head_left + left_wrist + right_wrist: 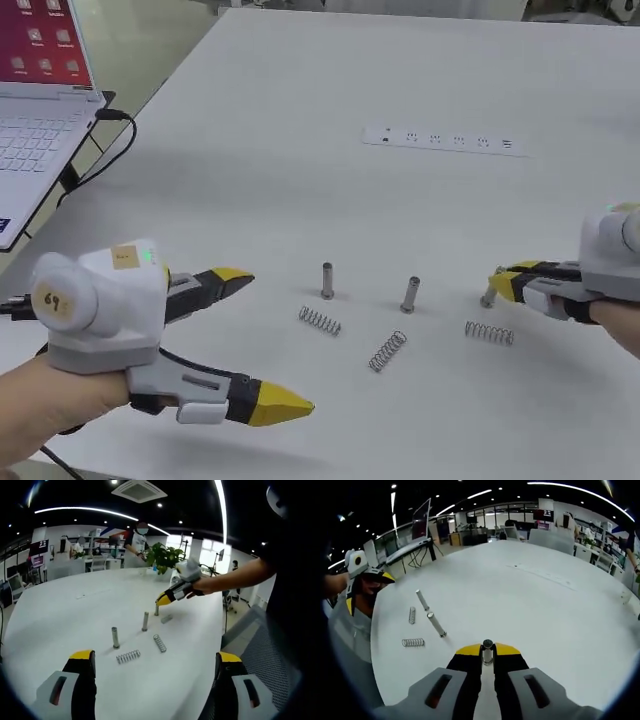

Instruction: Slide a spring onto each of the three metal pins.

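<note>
Head view: a matte white table [300,180] carries three short pins, smooth grey metal cylinders, and three thin wire coil springs lying on their sides. The left pin [327,281] and the middle pin [410,295] stand upright, apart from each other. The left spring [320,321] lies just on the near side of the left pin. The middle spring [388,351] lies slantwise on the near side of the middle pin, and the right spring [489,333] lies near the right gripper's tips.

The right gripper [497,285], black jaws with yellow tips on a pale plastic body, reaches in from the right and pinches the right pin [488,297]. The left gripper [265,340] hovers at the near left, its jaws spread wide around nothing. A flat white power strip [440,140] lies on the far side, and an open laptop [40,120] with a black cable [120,140] sits at the far left.

The right gripper view gives the close look that the head view lacks: the right pin's round top [487,644] sits squeezed between the two yellow tips, its shaft hidden between them. The left gripper view shows that pin from the side, its foot on the table. It also shows a leafy potted plant [165,557] past the table's far edge.
</note>
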A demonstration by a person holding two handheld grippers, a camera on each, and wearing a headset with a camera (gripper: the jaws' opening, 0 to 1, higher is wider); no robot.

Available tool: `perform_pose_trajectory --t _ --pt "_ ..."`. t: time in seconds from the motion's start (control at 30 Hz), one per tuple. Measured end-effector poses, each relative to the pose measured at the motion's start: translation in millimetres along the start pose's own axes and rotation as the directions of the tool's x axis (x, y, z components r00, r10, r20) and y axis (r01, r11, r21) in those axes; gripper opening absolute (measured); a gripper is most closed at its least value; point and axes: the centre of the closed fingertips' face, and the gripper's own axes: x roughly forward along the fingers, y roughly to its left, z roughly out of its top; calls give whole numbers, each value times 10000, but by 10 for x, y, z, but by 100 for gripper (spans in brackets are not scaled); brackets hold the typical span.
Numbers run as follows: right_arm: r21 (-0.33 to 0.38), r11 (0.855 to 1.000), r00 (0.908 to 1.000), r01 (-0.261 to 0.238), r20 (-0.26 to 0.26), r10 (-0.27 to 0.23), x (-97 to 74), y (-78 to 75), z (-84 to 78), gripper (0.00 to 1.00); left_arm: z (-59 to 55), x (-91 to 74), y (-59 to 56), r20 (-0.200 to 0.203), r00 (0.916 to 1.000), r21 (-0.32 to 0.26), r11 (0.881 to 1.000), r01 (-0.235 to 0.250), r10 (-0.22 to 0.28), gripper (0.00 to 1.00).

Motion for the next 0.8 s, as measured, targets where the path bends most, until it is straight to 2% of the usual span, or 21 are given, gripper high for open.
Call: perform_pose_trajectory --t 0.13,0.37,0.6,0.8 --pt "-510 9987 10000 -48 14 49 -9 41 -23 6 3 0 5 32 10000 -29 10000 -17 17 97" --pt "-924 9956 9999 -141 -110 131 11 43 -31 6 -3 14 -17 10 10000 -26 10000 10 -10 97" --pt "-746 9969 9996 -250 -112 242 14 63 -29 11 12 -2 0 61 10000 -29 10000 -40 40 97" --pt "-507 9984 9997 -248 -21 247 3 64 -28 20 12 -9 -3 66 10000 -32 10000 -51 51 97"
